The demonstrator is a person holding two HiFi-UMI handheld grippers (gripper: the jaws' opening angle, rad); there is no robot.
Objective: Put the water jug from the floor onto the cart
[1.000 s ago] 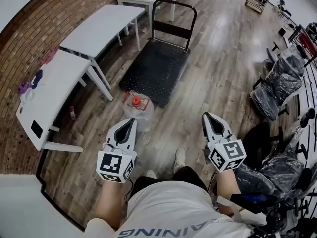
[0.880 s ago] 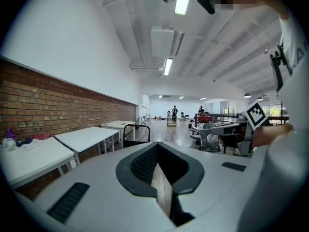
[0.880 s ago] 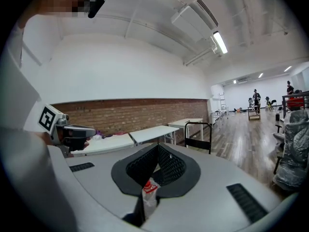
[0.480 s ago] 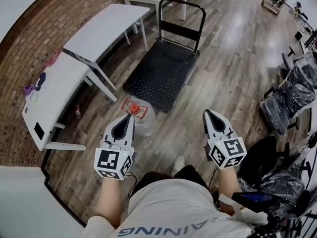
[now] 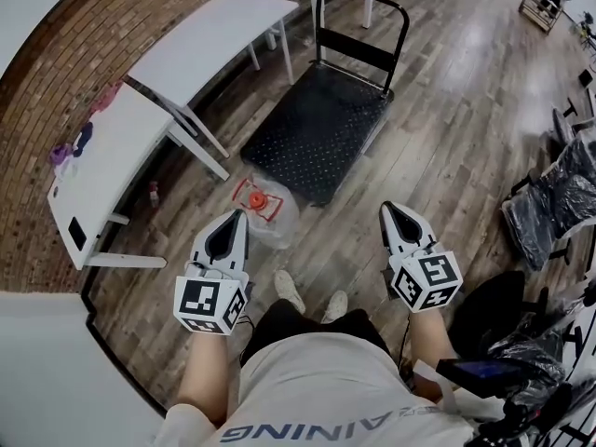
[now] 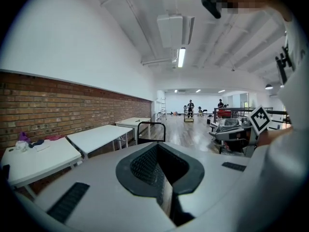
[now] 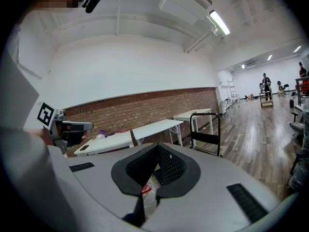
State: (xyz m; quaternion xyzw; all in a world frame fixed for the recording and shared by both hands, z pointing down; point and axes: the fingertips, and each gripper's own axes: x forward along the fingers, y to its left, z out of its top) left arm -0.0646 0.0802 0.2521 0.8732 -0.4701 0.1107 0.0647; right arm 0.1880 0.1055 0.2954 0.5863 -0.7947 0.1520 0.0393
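Note:
The water jug (image 5: 270,214), clear plastic with a red cap, stands on the wooden floor just in front of the black flat cart (image 5: 317,133), off its near left corner. My left gripper (image 5: 235,216) is shut and empty; its tip shows beside the jug's left edge in the head view. My right gripper (image 5: 386,209) is shut and empty too, to the right of the jug and apart from it. In the right gripper view a bit of the jug (image 7: 146,191) shows below the closed tips. The cart's handle (image 6: 150,125) rises beyond the left jaws.
White tables (image 5: 107,161) stand along the brick wall on the left, one leg close to the jug. Plastic-covered chairs (image 5: 559,194) fill the right side. The person's shoes (image 5: 289,291) are just behind the jug. The cart's upright handle (image 5: 363,26) is at its far end.
The person has stepped forward, and the cart and tables have slid up and right in the head view. Both grippers came along with them and stayed shut.

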